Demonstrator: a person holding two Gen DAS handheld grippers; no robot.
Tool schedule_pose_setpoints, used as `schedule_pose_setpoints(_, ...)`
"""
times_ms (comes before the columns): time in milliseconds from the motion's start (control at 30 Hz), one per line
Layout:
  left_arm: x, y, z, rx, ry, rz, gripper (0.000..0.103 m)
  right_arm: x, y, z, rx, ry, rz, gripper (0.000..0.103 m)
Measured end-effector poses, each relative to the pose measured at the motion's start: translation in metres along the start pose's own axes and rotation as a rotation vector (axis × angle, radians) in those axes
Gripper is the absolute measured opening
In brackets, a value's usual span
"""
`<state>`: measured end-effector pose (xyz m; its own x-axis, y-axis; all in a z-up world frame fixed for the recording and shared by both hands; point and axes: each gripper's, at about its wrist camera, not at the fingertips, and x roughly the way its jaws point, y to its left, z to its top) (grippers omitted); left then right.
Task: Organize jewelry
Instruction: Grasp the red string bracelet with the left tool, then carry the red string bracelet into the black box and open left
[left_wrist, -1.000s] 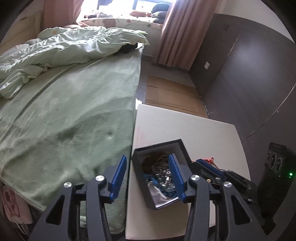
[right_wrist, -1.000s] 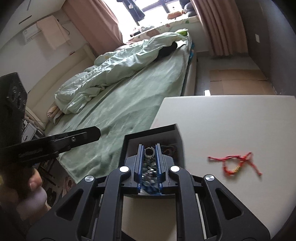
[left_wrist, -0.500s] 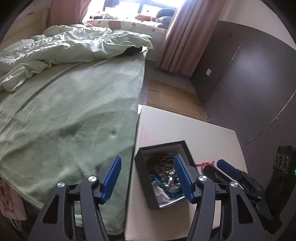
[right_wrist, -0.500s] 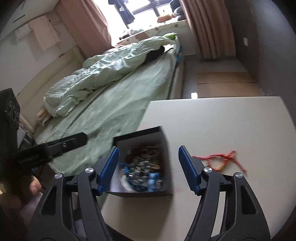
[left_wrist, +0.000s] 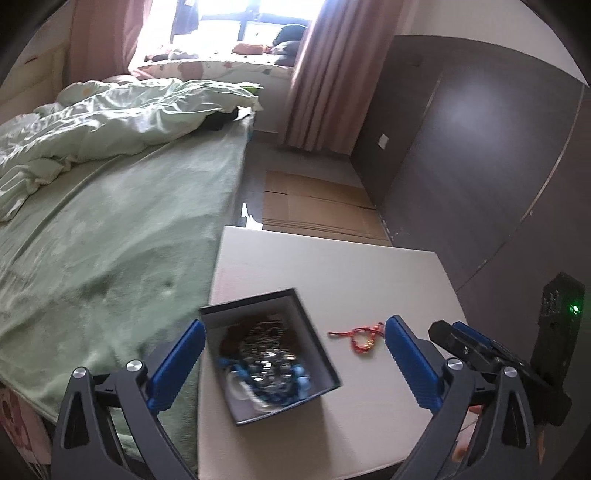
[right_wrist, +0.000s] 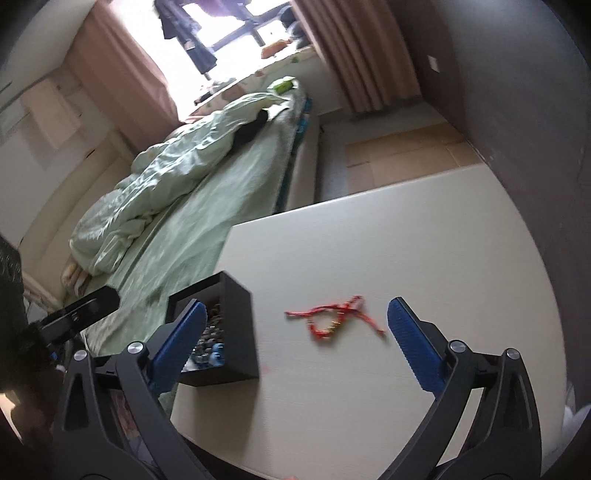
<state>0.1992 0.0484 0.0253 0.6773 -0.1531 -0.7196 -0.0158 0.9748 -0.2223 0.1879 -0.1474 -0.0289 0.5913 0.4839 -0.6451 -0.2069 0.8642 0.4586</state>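
A dark open box (left_wrist: 314, 332) holding several pieces of silver and blue jewelry (left_wrist: 266, 362) stands near the left edge of a cream table (left_wrist: 332, 266). A red string bracelet (left_wrist: 360, 334) lies on the table right of the box. My left gripper (left_wrist: 295, 365) is open above the box, empty. My right gripper (right_wrist: 293, 339) is open and empty, held above the red bracelet (right_wrist: 334, 317), with the box (right_wrist: 236, 328) by its left finger. The right gripper also shows in the left wrist view (left_wrist: 476, 347).
A bed with a green blanket (left_wrist: 110, 221) runs along the table's left side. Flat cardboard (left_wrist: 314, 210) lies on the floor beyond the table. A dark wall panel (left_wrist: 461, 166) stands to the right.
My right gripper opened and let the silver and blue jewelry drop into the box, then swung right toward the red bracelet. My left gripper opened wider and rose.
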Motion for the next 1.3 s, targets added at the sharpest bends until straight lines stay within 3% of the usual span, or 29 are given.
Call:
schedule_pose_setpoints(200,0.014,-0.026,0.000,0.018,0.014,-0.035,0.093,-0.012,-0.034,0.002,0.060,-0.005,0.002,0.098)
schedule_pose_setpoints(467,0.052,-0.063,-0.006,0.071,0.111,-0.053,0.065,-0.020,-0.072,0.002,0.122,-0.011,-0.025,0.098)
schedule_pose_setpoints(633,0.085,-0.087,-0.011,0.137,0.196,-0.043,0.041,-0.017,-0.096,0.000,0.171,0.006,-0.032,0.098)
schedule_pose_setpoints(700,0.099,-0.093,-0.014,0.156,0.233,-0.032,0.037,-0.016,-0.102,0.001,0.182,0.013,-0.033,0.097)
schedule_pose_setpoints(933,0.140,-0.104,-0.017,0.191,0.317,-0.004,0.028,-0.008,-0.108,0.003,0.191,0.039,-0.036,0.080)
schedule_pose_setpoints(1133,0.169,-0.110,-0.022,0.220,0.370,0.032,0.019,-0.007,-0.112,0.002,0.211,0.041,-0.038,0.079)
schedule_pose_setpoints(1300,0.183,-0.114,-0.029,0.245,0.401,0.044,0.018,-0.007,-0.112,0.002,0.216,0.039,-0.040,0.079)
